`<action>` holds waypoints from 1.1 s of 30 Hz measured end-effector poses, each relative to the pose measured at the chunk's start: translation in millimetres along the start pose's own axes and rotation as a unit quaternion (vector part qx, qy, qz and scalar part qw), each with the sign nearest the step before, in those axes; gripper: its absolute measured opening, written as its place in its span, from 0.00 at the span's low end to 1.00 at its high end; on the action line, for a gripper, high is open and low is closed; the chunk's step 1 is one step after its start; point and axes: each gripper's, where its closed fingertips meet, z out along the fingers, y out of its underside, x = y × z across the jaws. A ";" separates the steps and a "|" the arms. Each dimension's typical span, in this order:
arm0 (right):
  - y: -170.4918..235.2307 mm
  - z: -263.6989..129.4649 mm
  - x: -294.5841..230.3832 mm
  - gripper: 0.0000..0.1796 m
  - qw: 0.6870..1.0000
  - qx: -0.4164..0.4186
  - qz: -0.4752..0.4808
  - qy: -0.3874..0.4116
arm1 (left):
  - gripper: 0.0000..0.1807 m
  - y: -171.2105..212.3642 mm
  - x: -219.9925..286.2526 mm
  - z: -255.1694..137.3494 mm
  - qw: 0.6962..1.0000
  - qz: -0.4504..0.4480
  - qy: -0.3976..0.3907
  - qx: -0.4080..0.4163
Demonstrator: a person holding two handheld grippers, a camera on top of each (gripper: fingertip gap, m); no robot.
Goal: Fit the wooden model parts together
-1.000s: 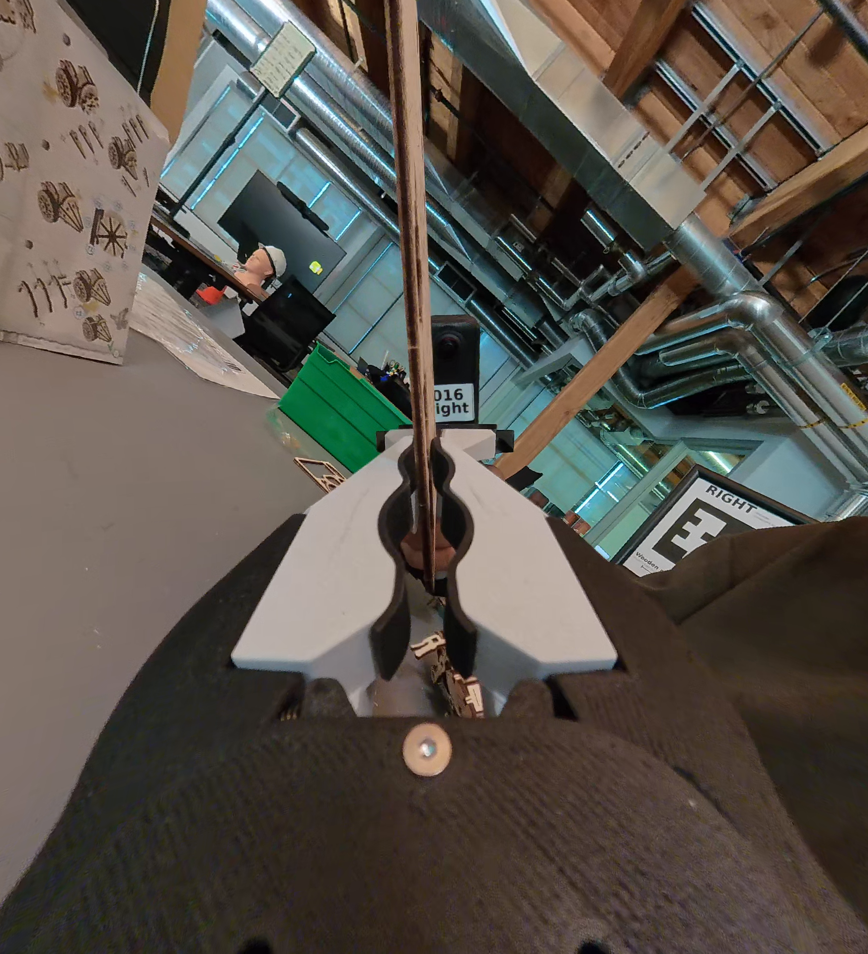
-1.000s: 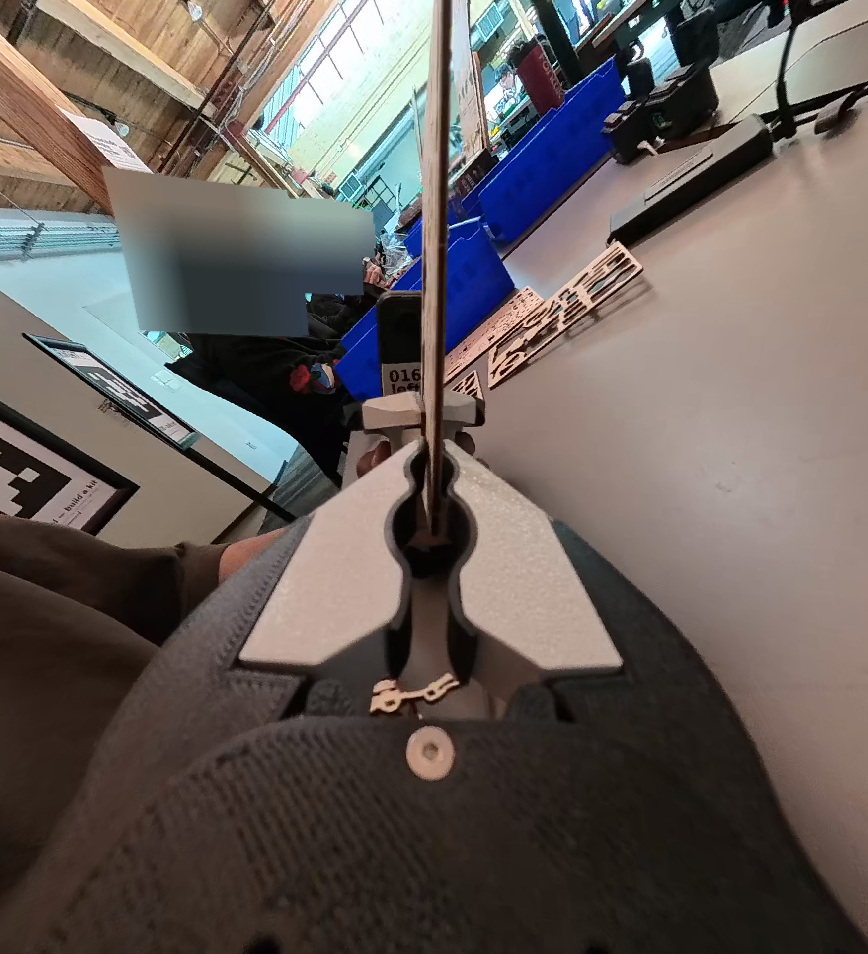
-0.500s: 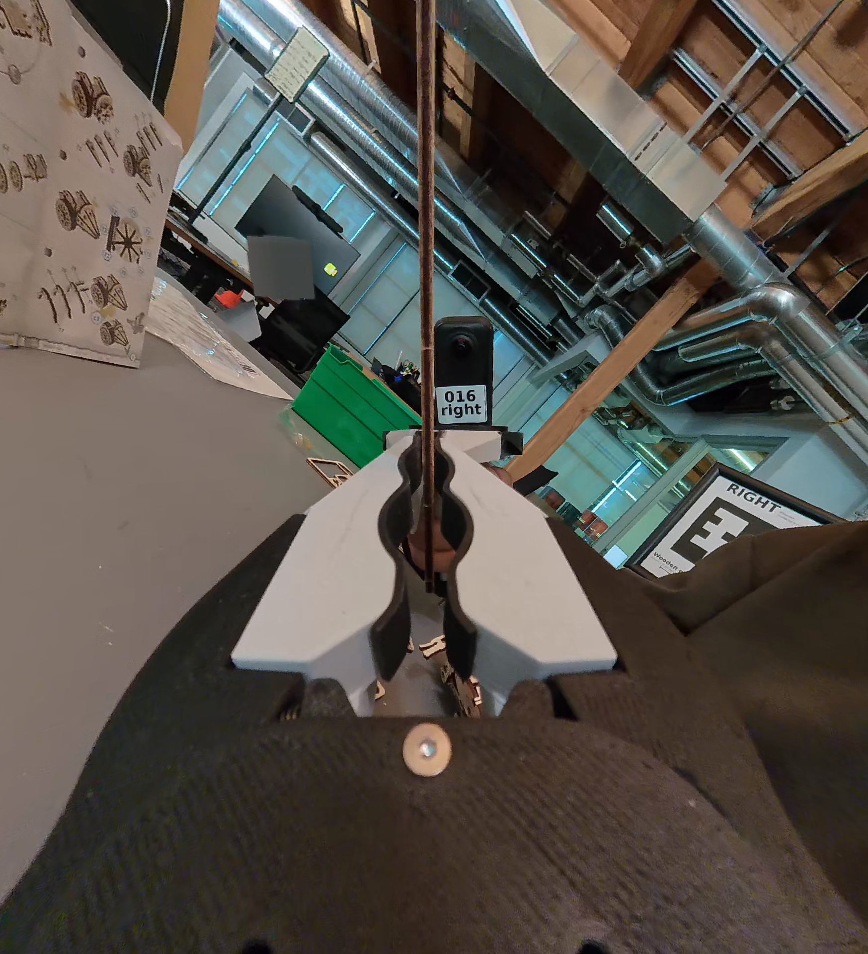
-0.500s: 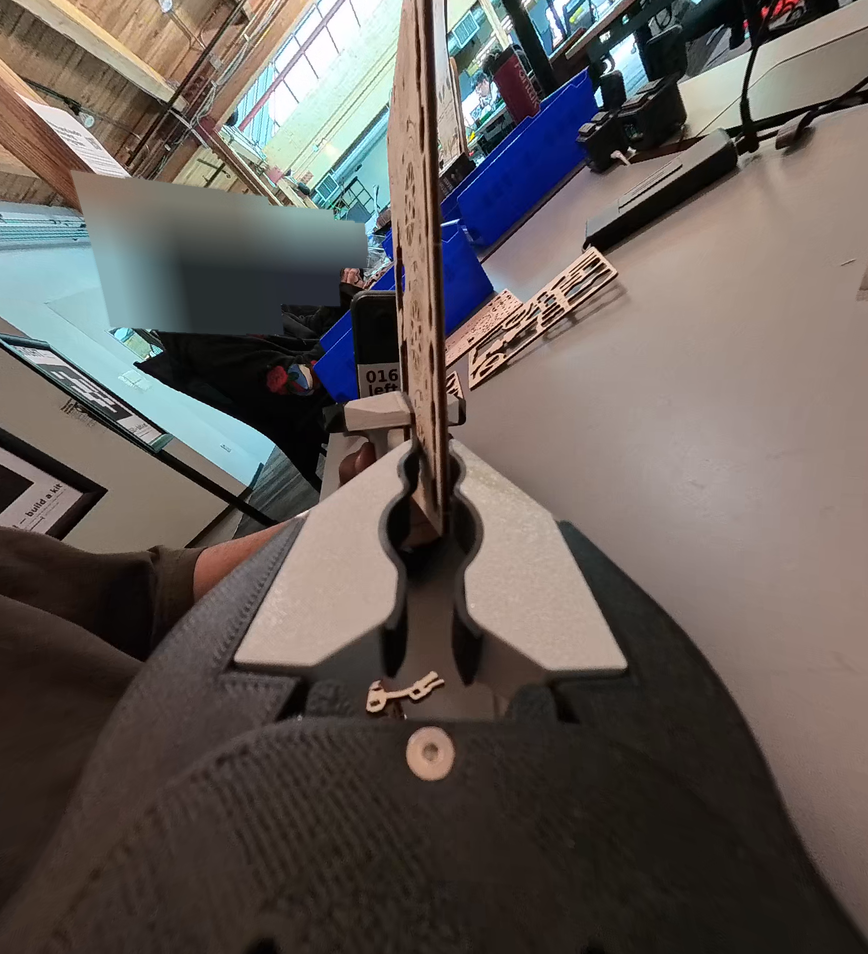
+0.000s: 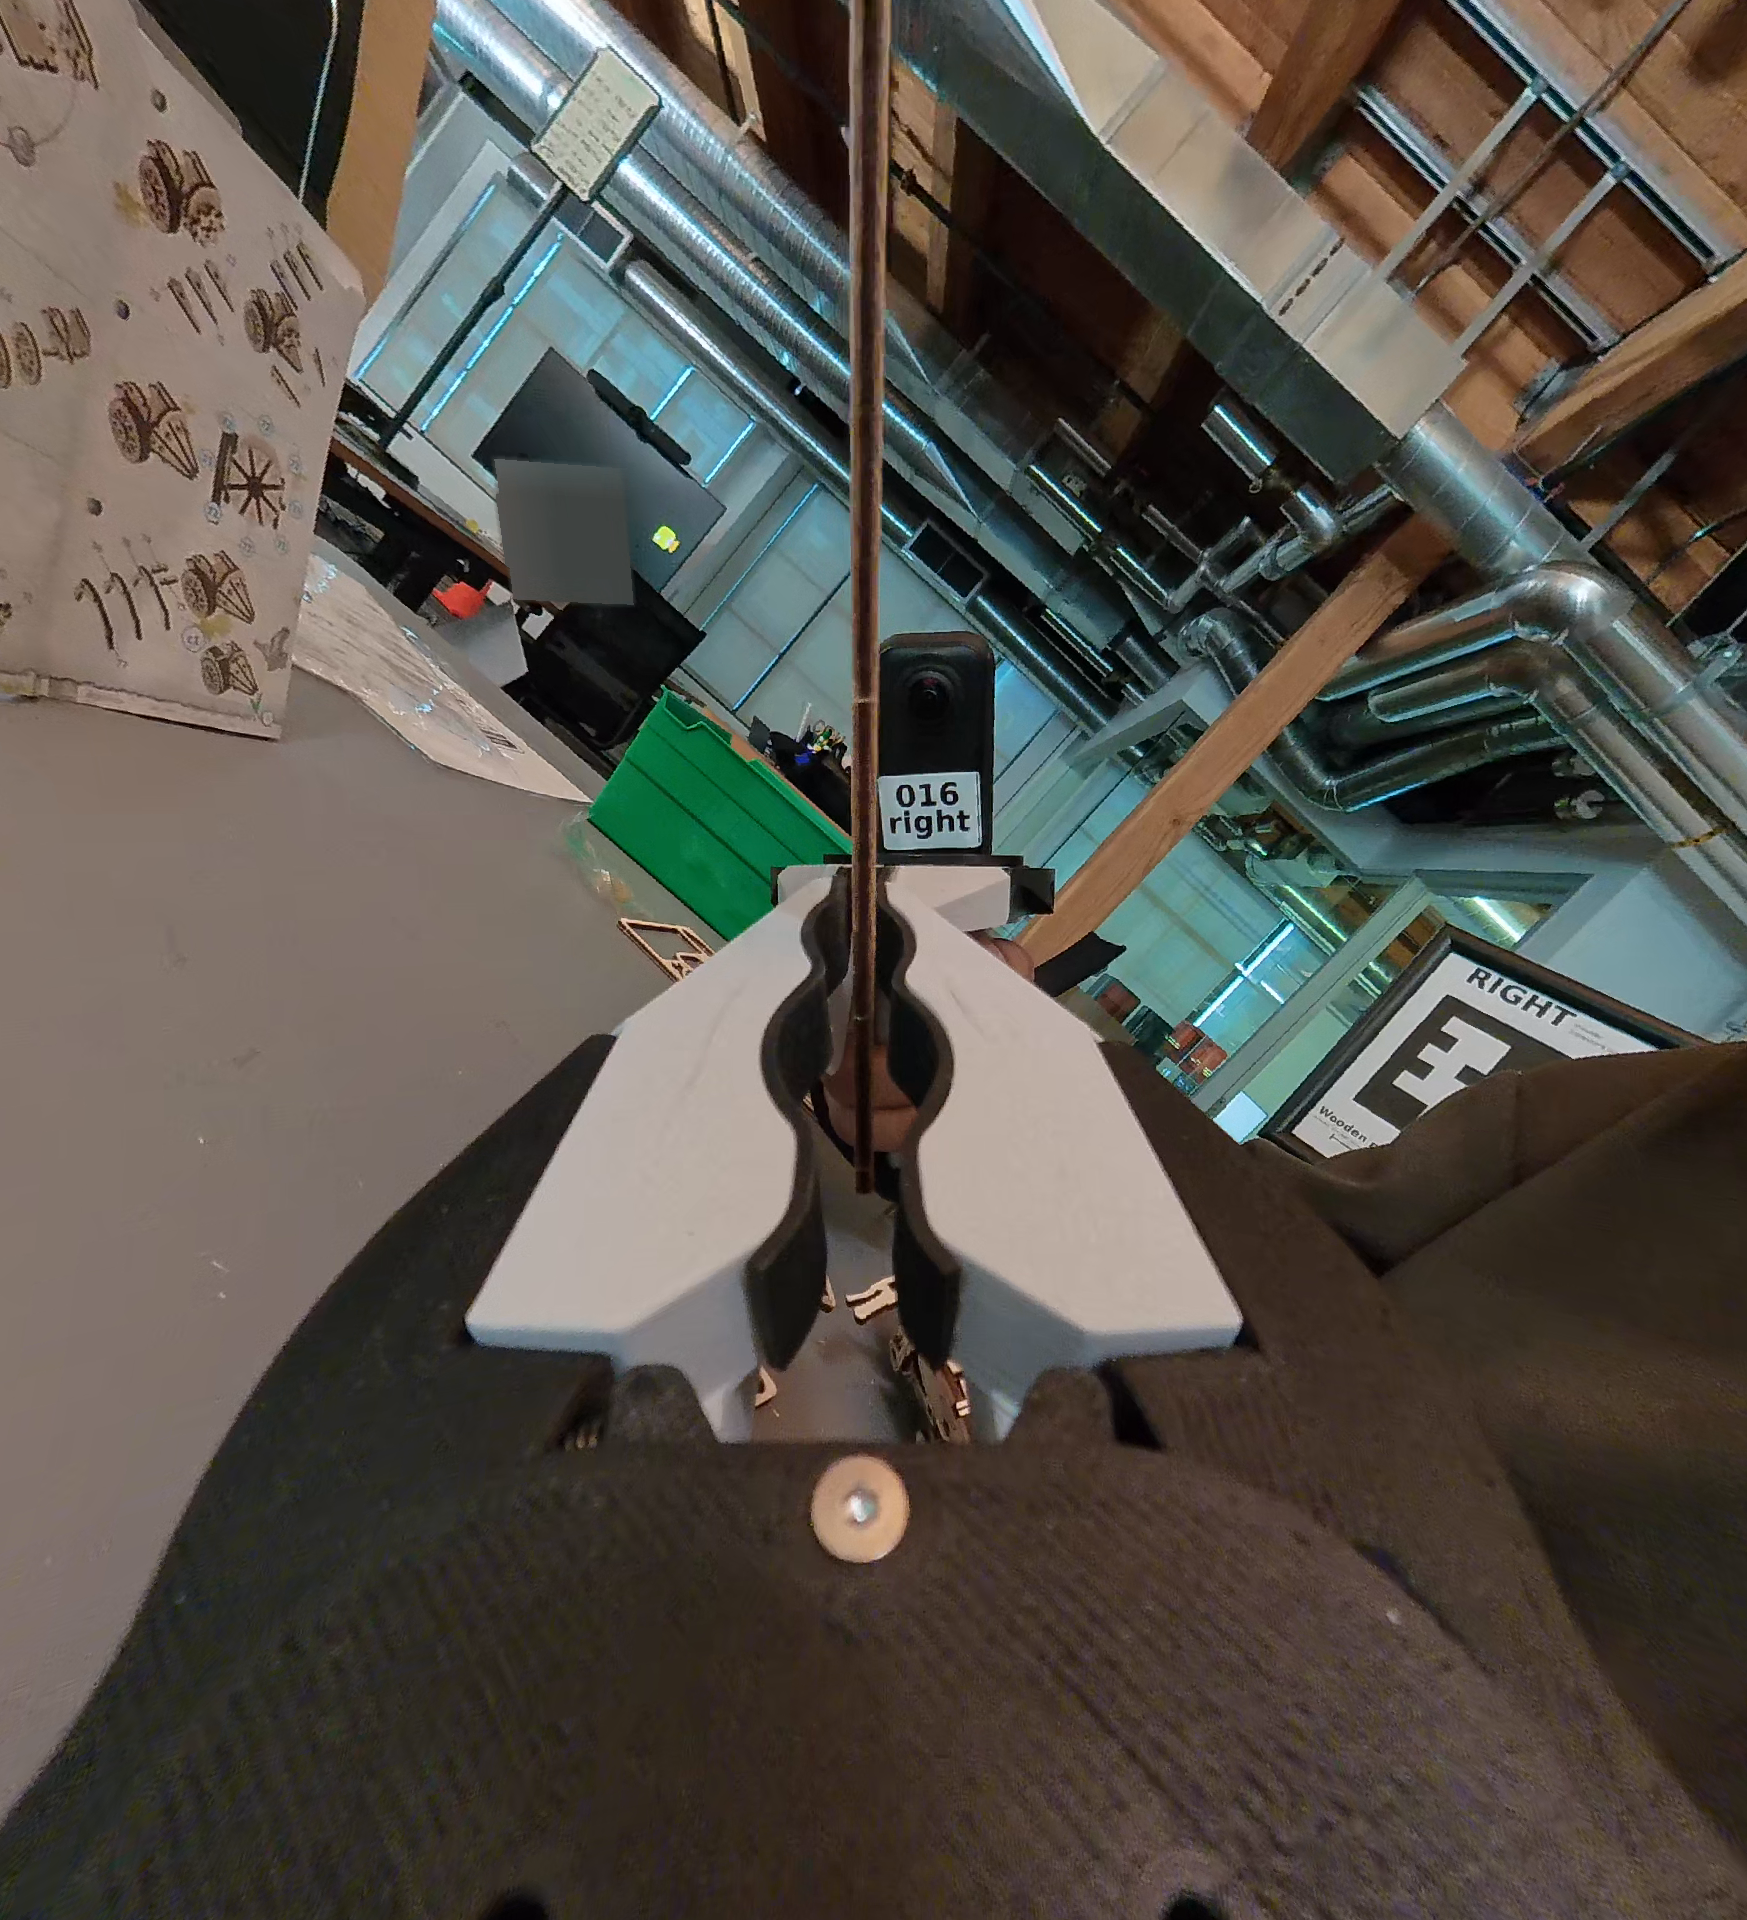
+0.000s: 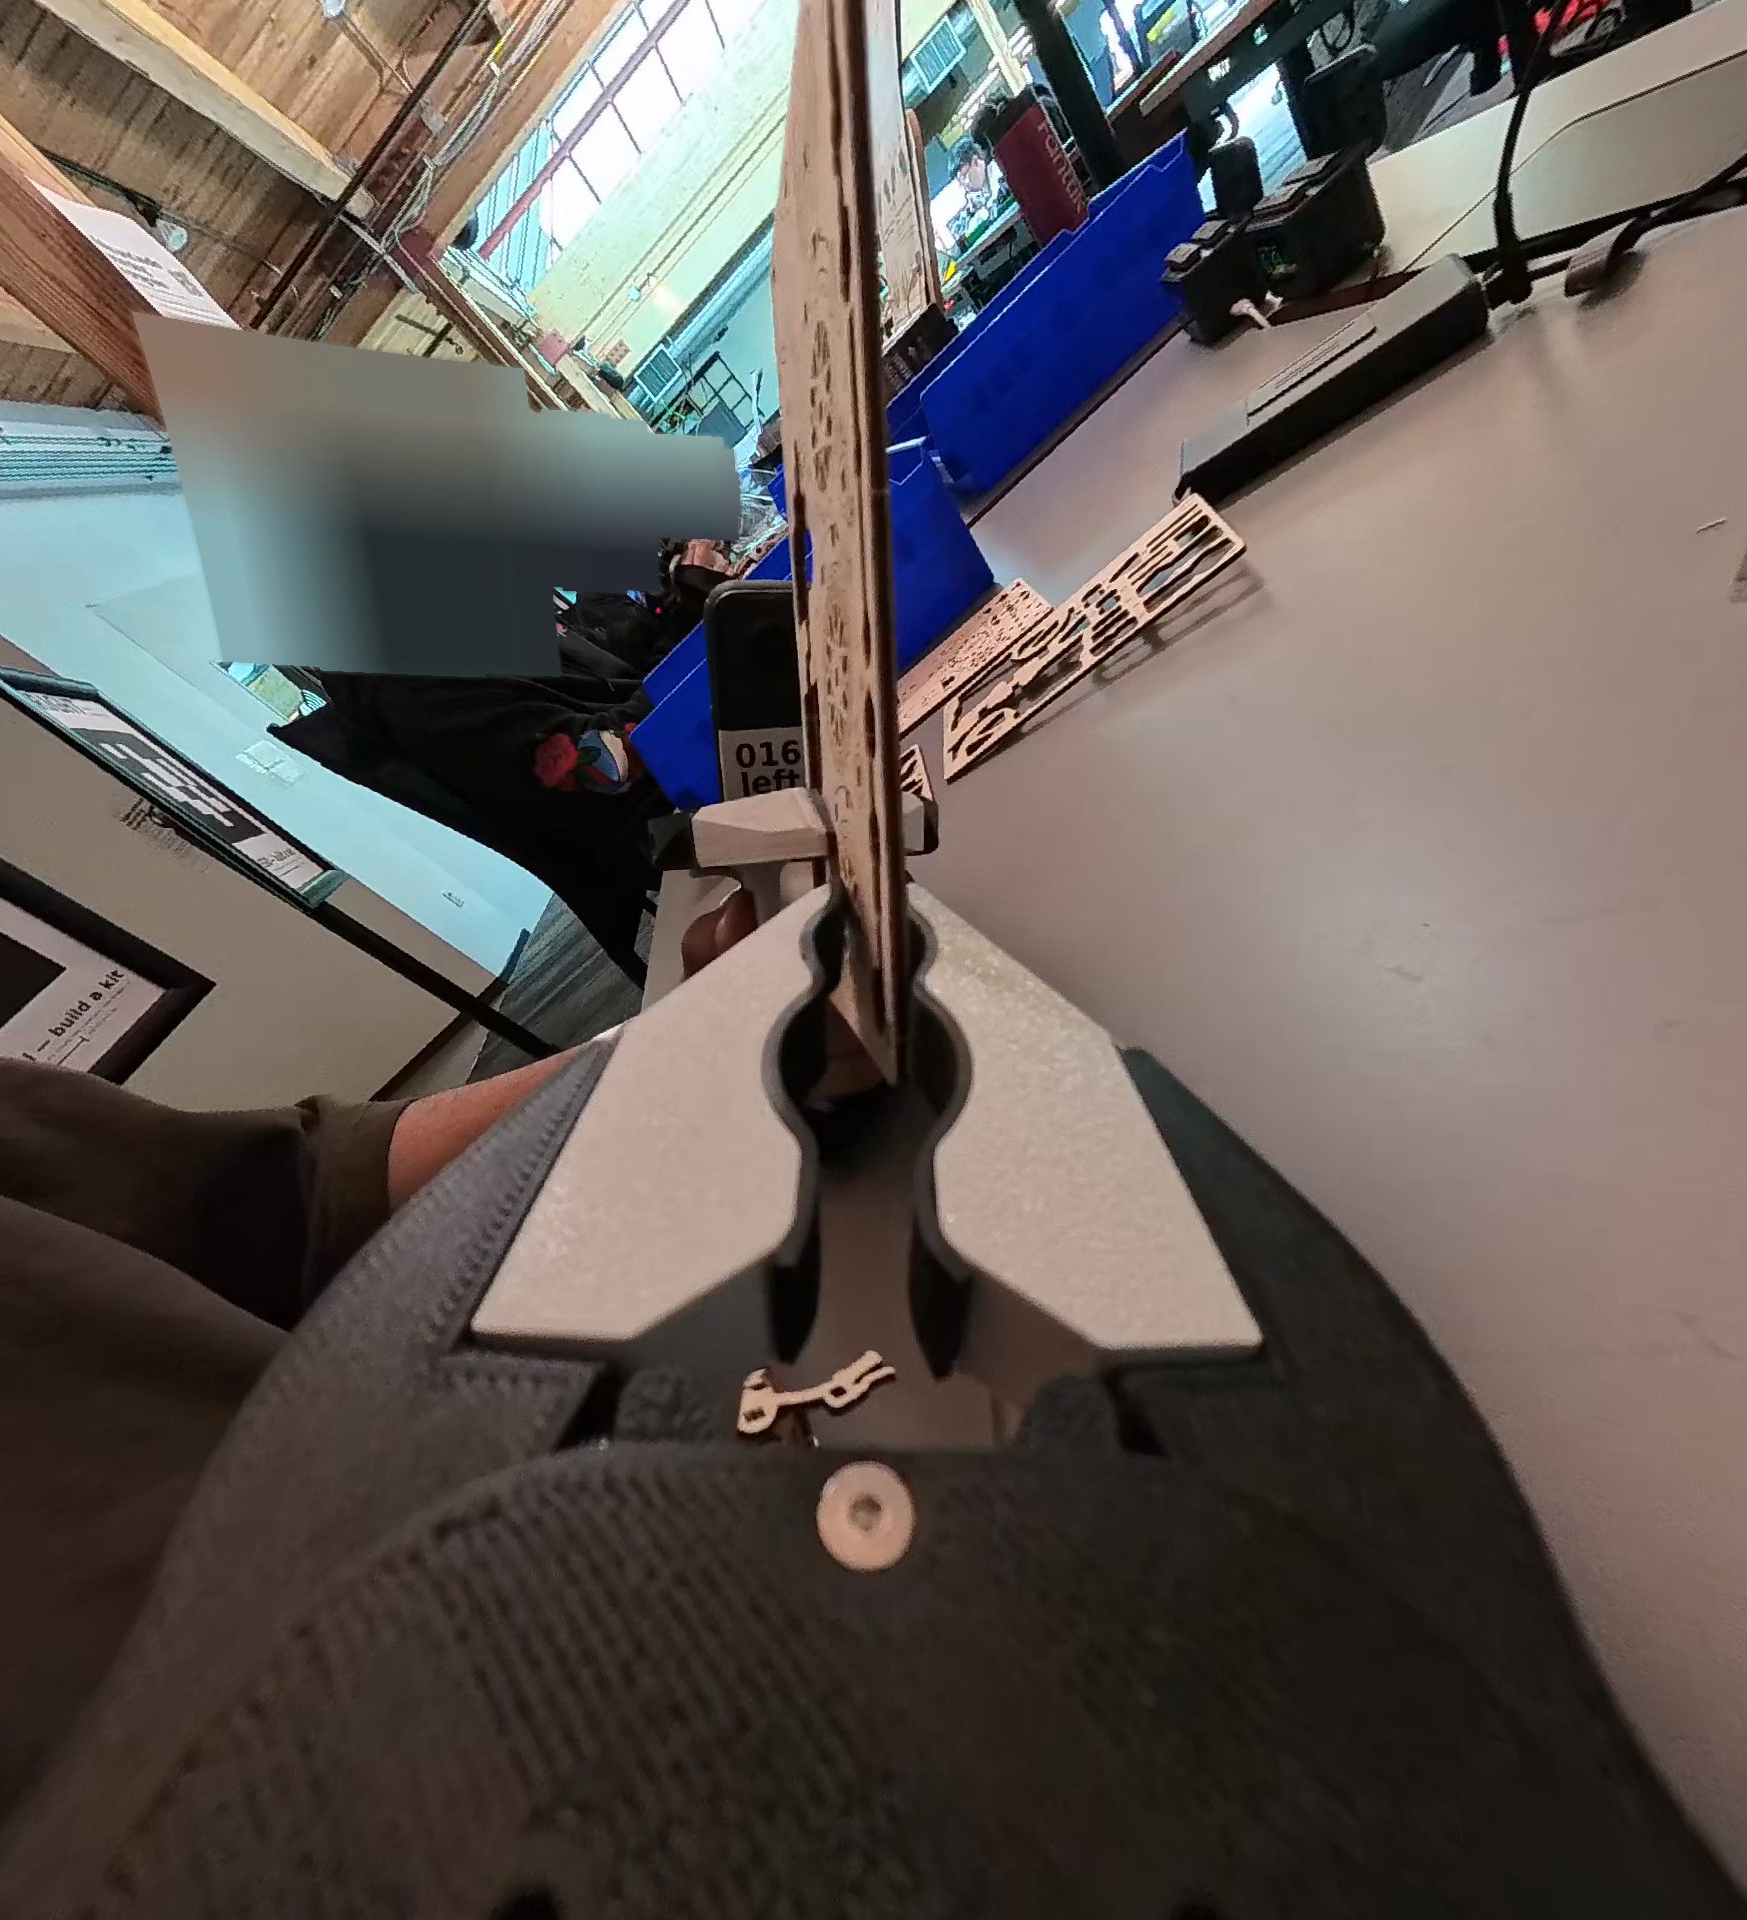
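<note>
You have the laser-cut plywood sheet [image 5: 867, 520] edge-on and upright, its long axis rising from both grippers; left gripper [image 5: 861, 935] and right gripper [image 6: 864, 940] face each other, each clamped on it.

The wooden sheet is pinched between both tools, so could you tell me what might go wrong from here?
1. The wooden sheet is thin and full of cut-outs; the left tool and right tool both grip the same edge, so twisting them apart could crack it.
2. Small loose parts lie inside the right tool's body and might jam it or drop out.
</note>
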 end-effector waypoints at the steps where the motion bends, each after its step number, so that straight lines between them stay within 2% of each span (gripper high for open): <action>1: 0.1 0.0 0.1 0.04 1.000 0.000 -0.001 0.000 | 0.00 0.0 0.0 0.0 1.000 0.000 0.000 0.000; 14: 1.6 0.1 0.7 0.04 1.000 -0.001 -0.004 0.008 | 0.00 0.4 0.9 0.5 0.999 0.035 -0.015 0.001; 33: 4.5 -1.2 27.5 0.12 0.997 -0.009 -0.004 0.080 | 0.01 5.8 -18.9 3.5 0.990 0.077 -0.117 -0.032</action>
